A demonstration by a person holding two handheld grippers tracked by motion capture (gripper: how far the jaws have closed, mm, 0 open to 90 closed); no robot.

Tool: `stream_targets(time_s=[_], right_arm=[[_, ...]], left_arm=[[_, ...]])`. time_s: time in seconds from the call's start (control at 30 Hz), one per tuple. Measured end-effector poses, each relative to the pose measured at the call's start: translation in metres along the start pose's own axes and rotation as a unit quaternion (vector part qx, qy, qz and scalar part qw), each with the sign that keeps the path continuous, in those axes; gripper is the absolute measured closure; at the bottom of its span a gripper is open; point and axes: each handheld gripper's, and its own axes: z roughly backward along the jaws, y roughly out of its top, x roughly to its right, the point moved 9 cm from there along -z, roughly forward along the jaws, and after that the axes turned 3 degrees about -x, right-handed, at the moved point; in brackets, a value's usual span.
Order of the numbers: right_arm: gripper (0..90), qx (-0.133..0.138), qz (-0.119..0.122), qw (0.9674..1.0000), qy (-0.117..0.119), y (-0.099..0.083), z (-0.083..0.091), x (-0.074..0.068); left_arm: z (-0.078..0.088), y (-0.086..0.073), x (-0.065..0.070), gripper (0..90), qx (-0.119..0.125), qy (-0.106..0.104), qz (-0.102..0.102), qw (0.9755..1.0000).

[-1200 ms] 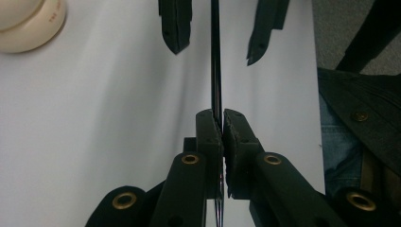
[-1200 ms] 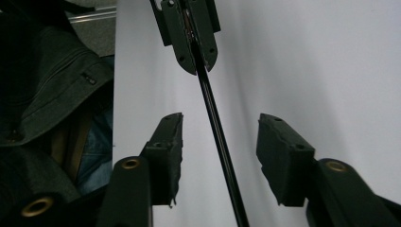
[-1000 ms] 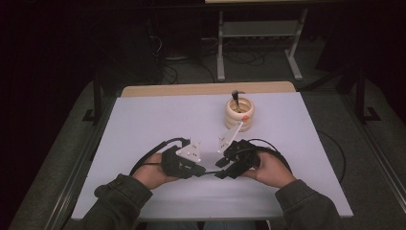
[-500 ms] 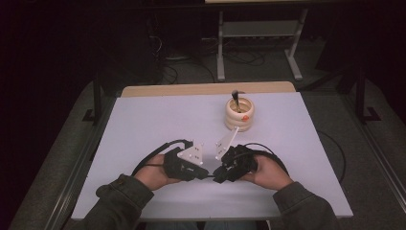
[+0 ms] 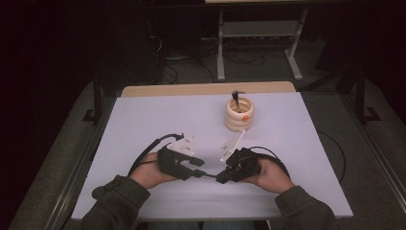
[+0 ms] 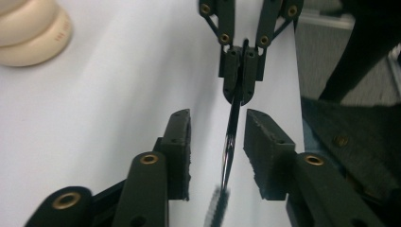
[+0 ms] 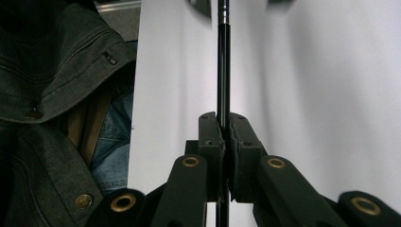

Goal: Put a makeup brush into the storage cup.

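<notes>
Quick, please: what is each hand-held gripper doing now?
Left hand-held gripper: jaws just opened, the thin black stick between them, untouched.
Right hand-held gripper: just closed on the stick.

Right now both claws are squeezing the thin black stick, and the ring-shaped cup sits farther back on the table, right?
Not quite. In the left gripper view the left claw is open around the thin black stick, not pressing it. The right claw squeezes it. The ring-shaped cup does sit farther back on the table.

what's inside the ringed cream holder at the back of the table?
One dark thin tool stands up out of the cream holder; its lower end and anything else inside are hidden by the wall.
</notes>
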Motion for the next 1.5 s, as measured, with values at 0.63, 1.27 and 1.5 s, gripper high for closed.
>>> stream_targets(time_s=[0.63,1.27,1.5], right_arm=[[84.4,0.086,-0.042,0.9947,-0.039,-0.006,0.029,0.008],[84.1,0.134,-0.046,0.9884,-0.054,0.022,0.011,0.009],[83.1,0.116,-0.023,0.9915,-0.055,0.025,-0.002,0.009]], left_arm=[[0.018,-0.018,-0.013,55.2,0.072,-0.008,0.081,0.9941],[0.014,0.010,-0.016,77.7,0.132,-0.037,0.113,0.9842],[0.013,0.011,-0.012,85.1,0.131,-0.055,0.113,0.9834]])
